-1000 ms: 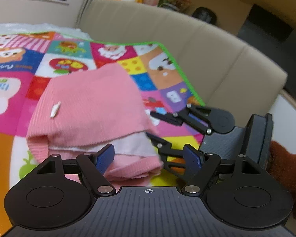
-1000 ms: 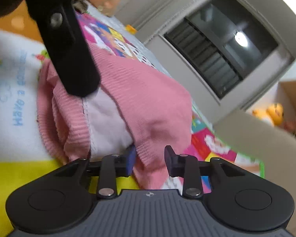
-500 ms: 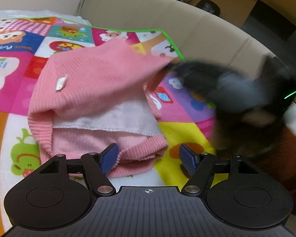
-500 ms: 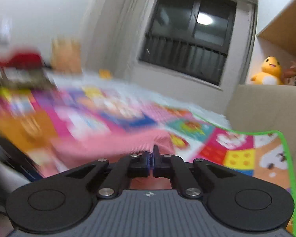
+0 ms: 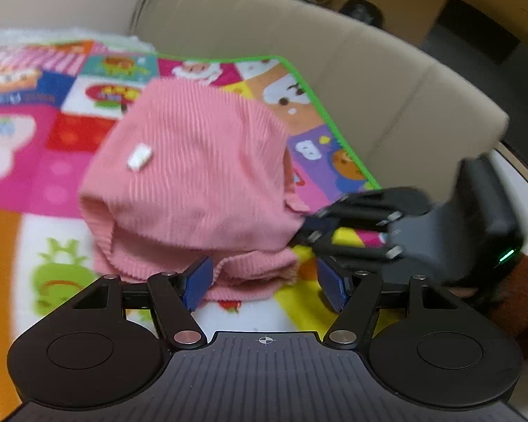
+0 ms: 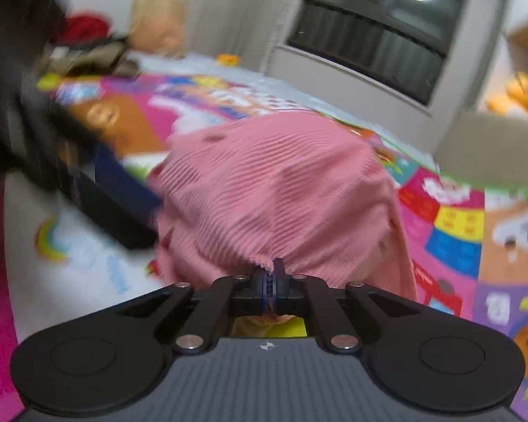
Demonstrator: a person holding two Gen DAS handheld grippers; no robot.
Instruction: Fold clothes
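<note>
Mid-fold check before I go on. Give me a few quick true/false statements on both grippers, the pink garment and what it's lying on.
1. The right gripper has its jaws shut on the pink garment's edge. True.
2. The left gripper is clamping the garment. False: its jaws are open.
3. The garment lies on a bare wooden floor. False: it lies on a colourful play mat.
4. A white tag shows on the garment. True.

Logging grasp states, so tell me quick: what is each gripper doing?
Left gripper: open, holding nothing.
Right gripper: shut on the pink garment edge.
</note>
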